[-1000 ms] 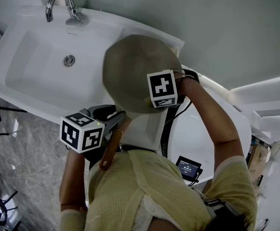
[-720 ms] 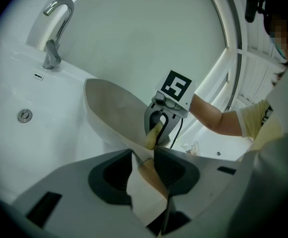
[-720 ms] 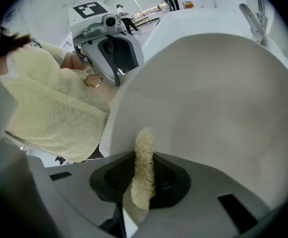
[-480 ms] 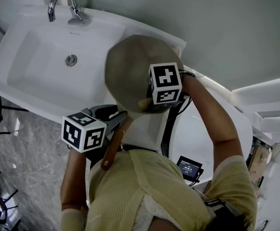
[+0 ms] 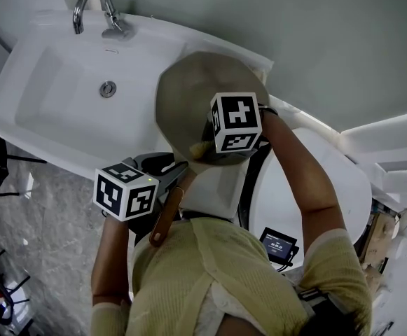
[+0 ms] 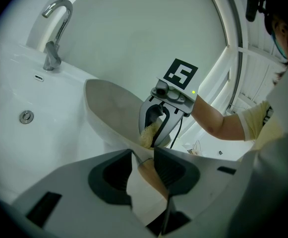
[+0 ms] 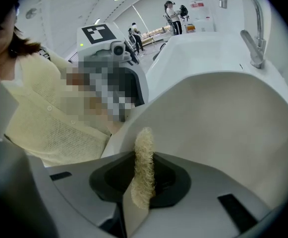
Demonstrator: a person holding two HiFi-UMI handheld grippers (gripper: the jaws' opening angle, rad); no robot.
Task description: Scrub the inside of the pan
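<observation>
we judge we're mid-scrub: left hand-held gripper (image 6: 144, 155) clamps the pan handle (image 6: 152, 176), right hand-held gripper (image 7: 143, 175) pinches loofah (image 7: 144, 148) inside pan (image 5: 189, 96).

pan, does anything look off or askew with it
Nothing looks damaged or spilled. The pan is not lying flat: it appears tilted over the right end of the sink, held by the left gripper shut on its wooden handle, while the right gripper holds a loofah scrubber against its inside. That suits scrubbing.
</observation>
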